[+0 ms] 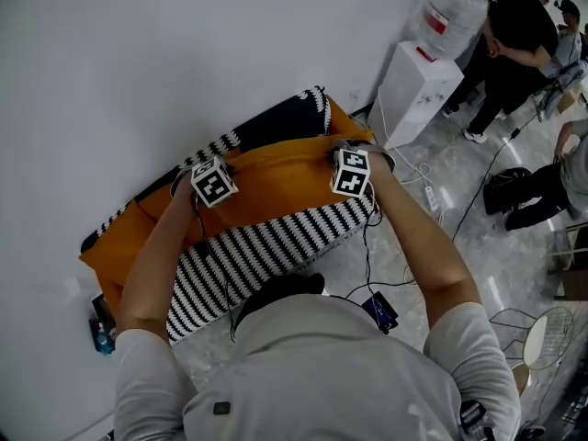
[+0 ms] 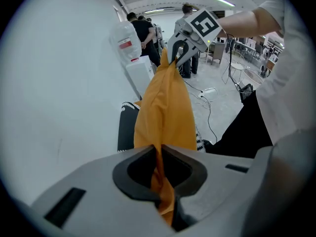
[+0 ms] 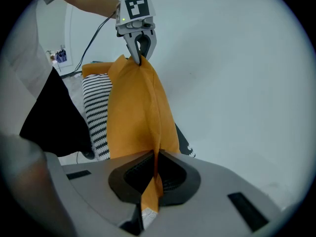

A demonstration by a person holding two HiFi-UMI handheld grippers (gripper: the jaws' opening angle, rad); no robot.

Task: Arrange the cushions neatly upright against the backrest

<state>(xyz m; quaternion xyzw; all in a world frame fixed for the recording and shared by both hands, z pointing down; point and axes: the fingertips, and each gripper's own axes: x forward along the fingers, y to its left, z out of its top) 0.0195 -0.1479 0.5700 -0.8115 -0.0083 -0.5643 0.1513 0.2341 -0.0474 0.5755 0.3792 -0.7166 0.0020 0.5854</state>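
An orange cushion hangs by its top edge over a low sofa with a black-and-white striped seat against the white wall. My left gripper is shut on the cushion's left top corner, and orange fabric is pinched between its jaws. At the right top corner my right gripper is shut as well, with the cloth clamped in its jaws. Each gripper view shows the other gripper at the far end of the cushion. A dark cushion with striped trim lies behind, against the wall.
A white water dispenser with a bottle on top stands right of the sofa. Cables and a power strip lie on the floor beside it. Several people are at the upper right. A blue bottle is on the floor at the left.
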